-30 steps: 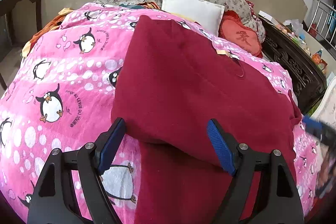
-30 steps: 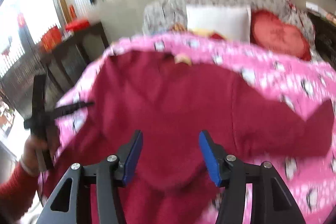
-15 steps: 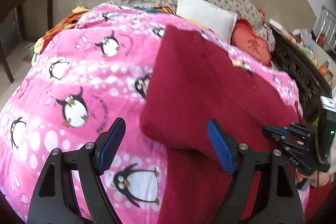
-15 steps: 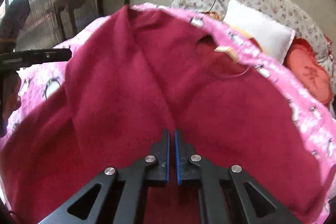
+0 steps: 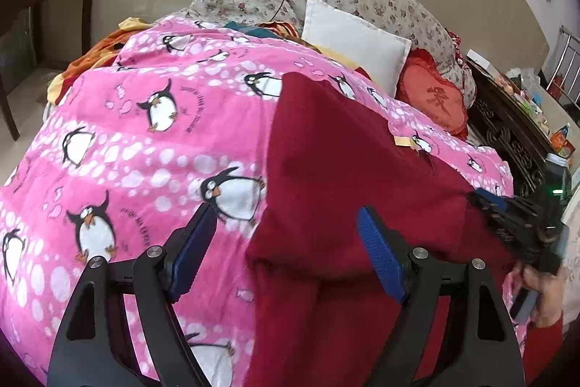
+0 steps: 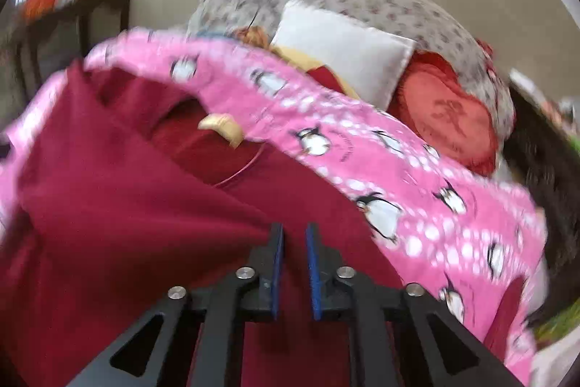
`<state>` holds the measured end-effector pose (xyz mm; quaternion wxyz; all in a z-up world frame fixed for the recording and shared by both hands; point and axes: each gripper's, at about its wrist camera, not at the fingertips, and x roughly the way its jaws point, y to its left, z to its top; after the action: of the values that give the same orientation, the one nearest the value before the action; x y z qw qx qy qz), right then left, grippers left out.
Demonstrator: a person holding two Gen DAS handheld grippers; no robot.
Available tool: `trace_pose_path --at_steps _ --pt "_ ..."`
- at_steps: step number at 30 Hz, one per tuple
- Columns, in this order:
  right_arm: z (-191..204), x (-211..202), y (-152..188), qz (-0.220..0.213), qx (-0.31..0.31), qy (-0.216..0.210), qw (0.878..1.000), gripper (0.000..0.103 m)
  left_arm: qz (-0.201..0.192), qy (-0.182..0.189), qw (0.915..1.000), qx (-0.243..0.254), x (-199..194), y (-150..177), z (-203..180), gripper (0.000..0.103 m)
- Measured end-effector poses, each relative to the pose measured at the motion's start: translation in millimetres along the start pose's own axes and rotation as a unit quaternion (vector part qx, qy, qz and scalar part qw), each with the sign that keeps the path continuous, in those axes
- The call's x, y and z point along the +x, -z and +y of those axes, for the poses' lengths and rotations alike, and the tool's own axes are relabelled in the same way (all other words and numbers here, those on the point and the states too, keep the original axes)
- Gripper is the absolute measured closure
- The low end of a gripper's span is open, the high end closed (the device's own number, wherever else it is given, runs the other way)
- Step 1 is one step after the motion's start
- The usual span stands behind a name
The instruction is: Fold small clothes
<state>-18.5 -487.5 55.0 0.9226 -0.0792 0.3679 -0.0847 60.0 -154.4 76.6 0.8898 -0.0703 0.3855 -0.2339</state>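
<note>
One pink penguin blanket (image 5: 152,147) covers the bed, and our dark red garment (image 5: 344,169) lies along its right side, one side already folded inward. We judge the fold is midway: next comes bringing the other side over, then smoothing. Bare blanket toward the left edge leaves us room; pillows crowd the head end. Our left gripper (image 5: 290,238) hovers wide and empty. Our right gripper (image 6: 294,260) is opening, jaws narrow, cloth beneath but not pinched.
</note>
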Motion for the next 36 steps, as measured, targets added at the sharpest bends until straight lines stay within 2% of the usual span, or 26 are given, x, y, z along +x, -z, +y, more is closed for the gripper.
trace_pose_path --at_steps 1,2,3,5,9,11,13,14,15,19,20,22,23,25,26,27,28,30,33,36 --pt "-11 -12 3 -0.012 0.02 0.0 1.0 0.075 -0.002 -0.003 1.0 0.003 1 -1 -1 0.023" --pt "-21 -25 10 -0.018 0.034 0.007 0.999 0.063 -0.004 -0.008 0.9999 0.009 3 -2 -3 0.023" --pt "-31 -35 17 -0.019 0.045 0.017 0.999 0.057 -0.002 -0.011 0.9998 0.014 6 -3 -5 0.023" --pt "-49 -50 32 -0.012 0.073 0.028 0.997 0.057 0.003 -0.013 0.9998 0.017 13 -3 -6 0.023" --pt "-63 -48 55 0.016 0.13 -0.027 0.991 0.057 0.023 -0.017 0.9995 0.012 32 5 -6 0.023" --pt "-59 -33 60 0.036 0.134 -0.032 0.99 0.057 0.035 -0.021 0.9991 0.016 37 12 -6 0.023" --pt "-56 -28 62 0.029 0.13 -0.031 0.991 0.072 0.039 -0.029 0.9986 0.023 40 17 -7 0.023" --pt "-54 -31 61 0.018 0.125 -0.037 0.991 0.094 0.04 -0.031 0.9984 0.025 41 19 -7 0.023" --pt "-50 -37 57 0.009 0.11 -0.025 0.994 0.097 0.04 -0.032 0.9983 0.027 42 20 -6 0.023" --pt "-53 -63 36 -0.051 0.092 0.022 0.994 0.097 0.043 -0.035 0.9983 0.018 50 22 -3 0.023" --pt "-55 -64 34 -0.051 0.092 0.027 0.994 0.097 0.039 -0.036 0.9985 0.016 50 24 -2 0.023" --pt "-59 -49 35 -0.01 0.085 0.035 0.996 0.097 0.033 -0.042 0.9981 0.03 50 28 -4 0.023" --pt "-60 -40 41 0.019 0.081 0.036 0.996 0.096 0.034 -0.043 0.9978 0.036 49 28 -5 0.023" --pt "-62 -31 52 0.049 0.079 0.05 0.994 0.09 0.041 -0.043 0.9973 0.042 46 28 -6 0.023" --pt "-66 -36 59 0.046 0.086 0.06 0.993 0.079 0.044 -0.044 0.9972 0.042 43 27 -4 0.023" --pt "-69 -43 63 0.035 0.098 0.066 0.992 0.073 0.044 -0.046 0.9971 0.041 39 27 -3 0.023" --pt "-72 -52 64 0.021 0.114 0.066 0.991 0.073 0.04 -0.05 0.997 0.042 35 28 -2 0.023" --pt "-71 -69 61 -0.012 0.132 0.046 0.99 0.073 0.031 -0.066 0.9962 0.047 29 28 1 0.023" --pt "-49 -77 49 -0.048 0.124 -0.037 0.99 0.073 0.041 -0.087 0.9941 0.05 34 31 6 0.023" --pt "-15 -59 51 -0.018 0.085 -0.079 0.993 0.073 0.044 -0.078 0.9951 0.042 33 37 13 0.022"
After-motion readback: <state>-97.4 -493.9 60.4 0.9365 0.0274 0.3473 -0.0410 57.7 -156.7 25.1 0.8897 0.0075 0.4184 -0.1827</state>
